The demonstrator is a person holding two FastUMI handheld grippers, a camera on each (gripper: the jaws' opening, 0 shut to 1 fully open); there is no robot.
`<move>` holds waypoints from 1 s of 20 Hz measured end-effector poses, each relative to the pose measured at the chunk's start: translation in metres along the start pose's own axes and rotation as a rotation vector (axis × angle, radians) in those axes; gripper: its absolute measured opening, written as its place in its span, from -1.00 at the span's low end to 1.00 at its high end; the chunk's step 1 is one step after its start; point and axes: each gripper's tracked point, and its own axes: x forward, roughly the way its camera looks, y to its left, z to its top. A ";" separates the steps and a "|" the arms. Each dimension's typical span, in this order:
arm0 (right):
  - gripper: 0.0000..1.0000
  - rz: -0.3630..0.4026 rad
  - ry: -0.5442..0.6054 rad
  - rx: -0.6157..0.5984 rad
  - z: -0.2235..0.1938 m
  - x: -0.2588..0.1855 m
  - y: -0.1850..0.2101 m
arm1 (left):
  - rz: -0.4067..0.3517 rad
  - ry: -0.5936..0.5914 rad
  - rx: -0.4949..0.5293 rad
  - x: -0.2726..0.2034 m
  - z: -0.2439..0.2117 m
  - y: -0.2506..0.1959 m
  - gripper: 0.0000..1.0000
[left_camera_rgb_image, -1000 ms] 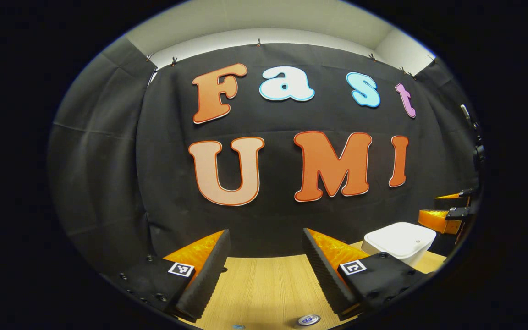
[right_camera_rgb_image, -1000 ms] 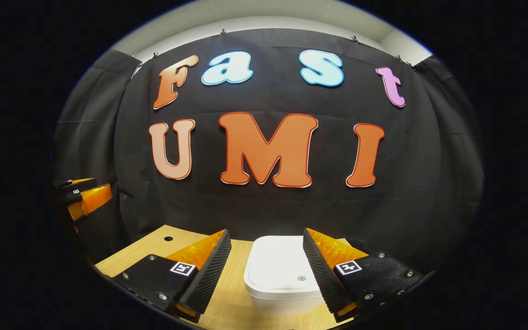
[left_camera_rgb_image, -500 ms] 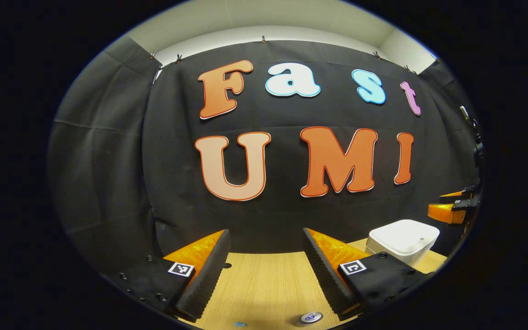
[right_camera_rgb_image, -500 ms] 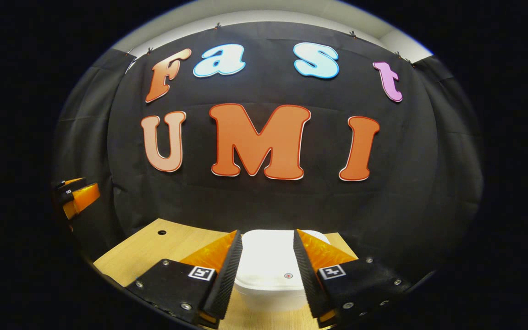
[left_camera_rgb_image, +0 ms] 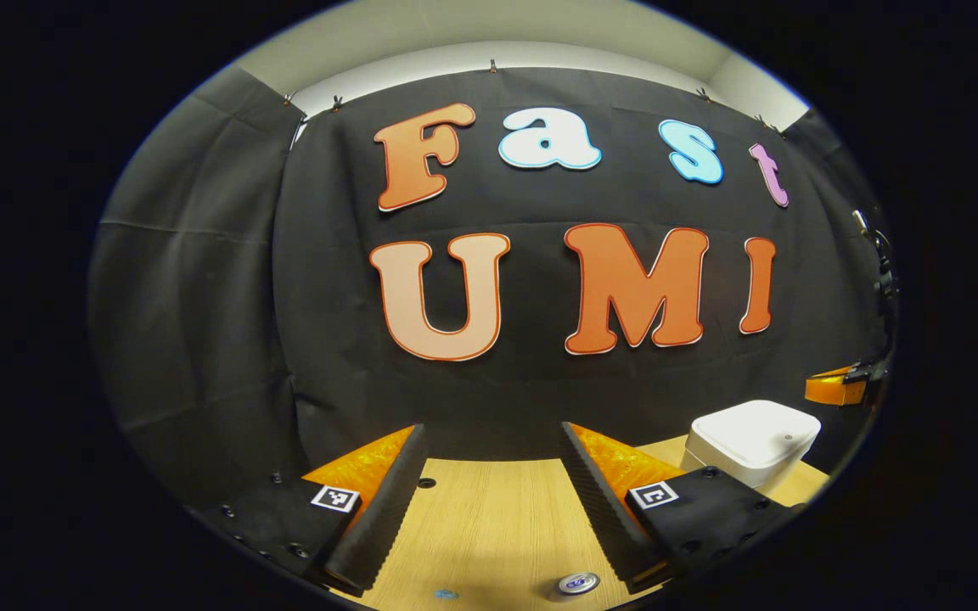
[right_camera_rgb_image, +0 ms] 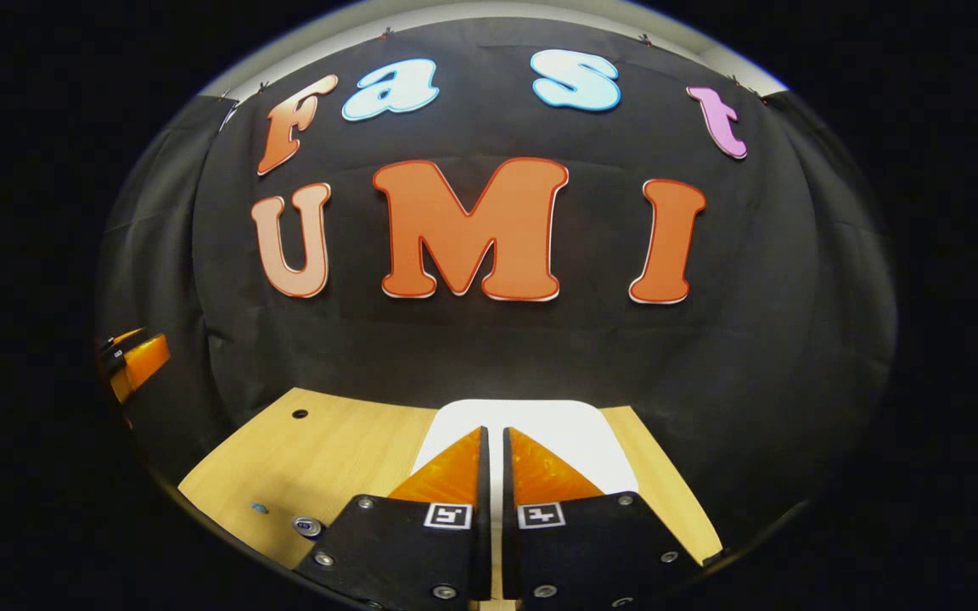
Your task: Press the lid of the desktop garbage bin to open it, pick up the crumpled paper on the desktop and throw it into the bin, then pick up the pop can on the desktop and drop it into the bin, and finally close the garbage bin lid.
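In the right gripper view the right gripper (right_camera_rgb_image: 493, 437) has its jaws drawn almost together, only a thin slit between them, with nothing caught in it; they hang over the white lid (right_camera_rgb_image: 608, 441) of the garbage bin, whether touching it cannot be told; the lid lies flat and closed; left of the bin on the wooden desk (right_camera_rgb_image: 328, 458) stands the pop can (right_camera_rgb_image: 308, 526), seen from its top, with a small blue speck (right_camera_rgb_image: 260, 507) just beyond it, too small to identify; a dark hole (right_camera_rgb_image: 300, 414) marks the desk farther back.

In the left gripper view the left gripper (left_camera_rgb_image: 493, 445) holds its jaws wide apart, empty, above bare desk (left_camera_rgb_image: 489, 526) well left of the garbage bin (left_camera_rgb_image: 752, 441); the pop can (left_camera_rgb_image: 578, 583) sits near the lower edge, left of the bin; the right gripper (left_camera_rgb_image: 841, 386) shows above the bin's far side.
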 end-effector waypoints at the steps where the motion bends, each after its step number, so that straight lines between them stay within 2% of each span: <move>1: -0.90 -0.010 0.032 0.008 -0.008 0.003 -0.004 | 0.005 0.006 0.002 0.000 -0.002 0.000 1.00; 4: -0.90 -0.003 0.092 0.021 -0.029 0.006 -0.009 | 0.023 0.025 0.014 -0.003 -0.008 0.001 0.99; 10: -0.99 0.003 0.142 -0.081 -0.055 0.006 -0.017 | 0.039 0.066 0.020 -0.006 -0.019 -0.004 0.99; 15: -0.99 0.014 0.142 -0.074 -0.055 0.018 -0.019 | 0.052 0.088 0.029 -0.010 -0.026 -0.007 0.99; 20: -0.98 0.056 0.162 -0.065 -0.059 0.027 -0.019 | 0.112 0.103 0.025 -0.020 -0.030 0.000 0.99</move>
